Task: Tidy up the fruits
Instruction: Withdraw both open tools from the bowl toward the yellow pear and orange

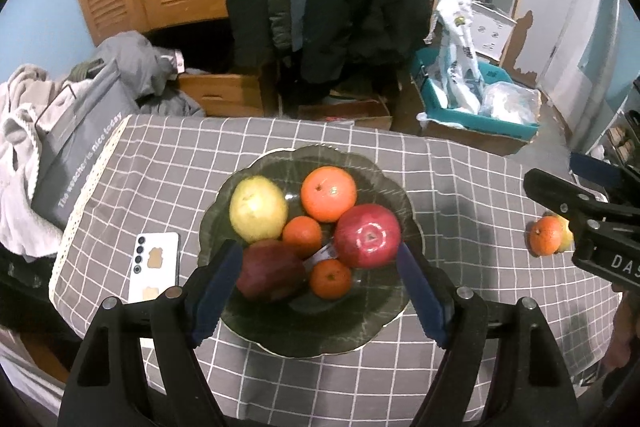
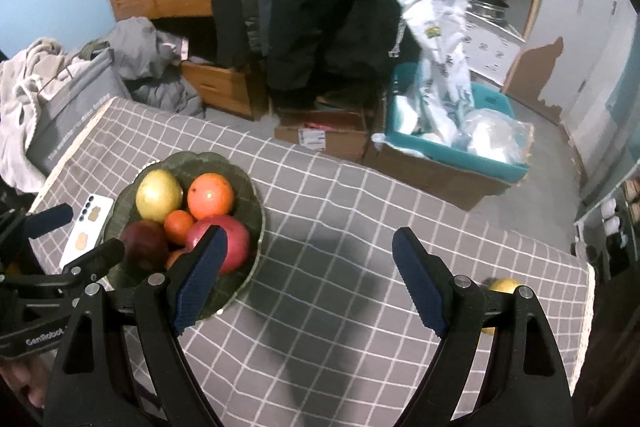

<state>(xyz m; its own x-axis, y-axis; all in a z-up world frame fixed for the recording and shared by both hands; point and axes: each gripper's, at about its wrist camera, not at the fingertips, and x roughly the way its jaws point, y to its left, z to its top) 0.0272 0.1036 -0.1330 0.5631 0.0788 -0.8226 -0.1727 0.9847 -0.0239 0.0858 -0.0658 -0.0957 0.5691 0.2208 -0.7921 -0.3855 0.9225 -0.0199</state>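
A dark green glass plate (image 1: pixel 372 331) on the grey checked tablecloth holds a yellow pear (image 1: pixel 258 209), a large orange (image 1: pixel 328 193), a red apple (image 1: pixel 368 235), a dark red apple (image 1: pixel 270 271) and two small tangerines (image 1: pixel 302 235). My left gripper (image 1: pixel 318 297) is open and empty, hovering over the plate's near side. A loose tangerine (image 1: pixel 545 235) with a yellow fruit behind it lies at the right, next to my right gripper. My right gripper (image 2: pixel 308 279) is open and empty above bare cloth, right of the plate (image 2: pixel 248 195). A yellow fruit (image 2: pixel 505 285) lies behind its right finger.
A white phone (image 1: pixel 156 267) lies left of the plate. Beyond the table's far edge are cardboard boxes (image 2: pixel 320 135), a teal bin (image 2: pixel 452 147) with plastic bags, hanging dark coats and a clothes pile (image 1: pixel 24 131) at the left.
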